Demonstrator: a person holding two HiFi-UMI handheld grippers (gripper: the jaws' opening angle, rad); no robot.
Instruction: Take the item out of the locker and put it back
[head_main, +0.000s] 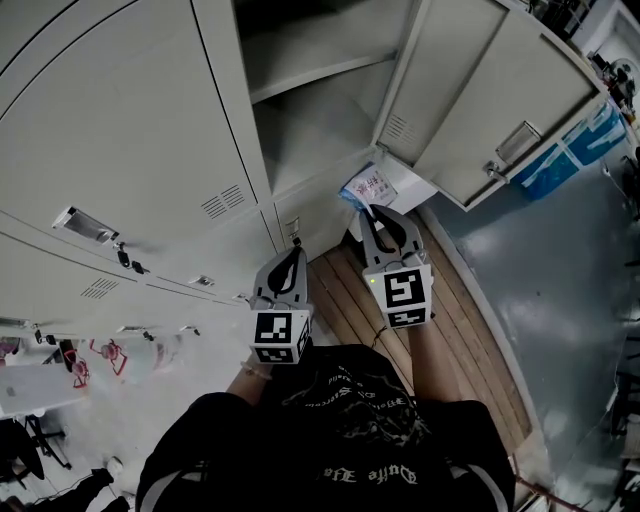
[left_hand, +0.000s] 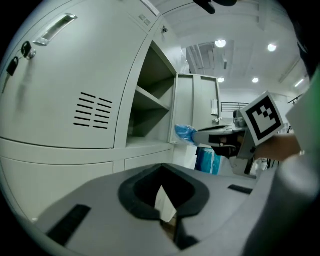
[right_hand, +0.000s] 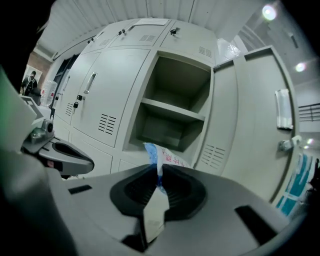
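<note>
The item is a blue and white packet (head_main: 368, 186), and my right gripper (head_main: 375, 212) is shut on its lower edge. It hangs in the air just in front of the open locker (head_main: 310, 130), below the locker's shelf (head_main: 320, 75). In the right gripper view the packet (right_hand: 165, 157) stands up from between the jaws, with the empty compartment (right_hand: 170, 105) behind it. My left gripper (head_main: 290, 252) is to the left, in front of the closed lower doors, shut with nothing in it. The left gripper view shows the packet (left_hand: 184, 132) held out by the right gripper (left_hand: 200, 136).
The locker door (head_main: 490, 100) stands swung open to the right. Closed locker doors (head_main: 110, 130) fill the left. A wooden floor strip (head_main: 350, 300) lies under the grippers, with grey floor (head_main: 560, 280) to the right. Blue packaging (head_main: 570, 155) shows beyond the door.
</note>
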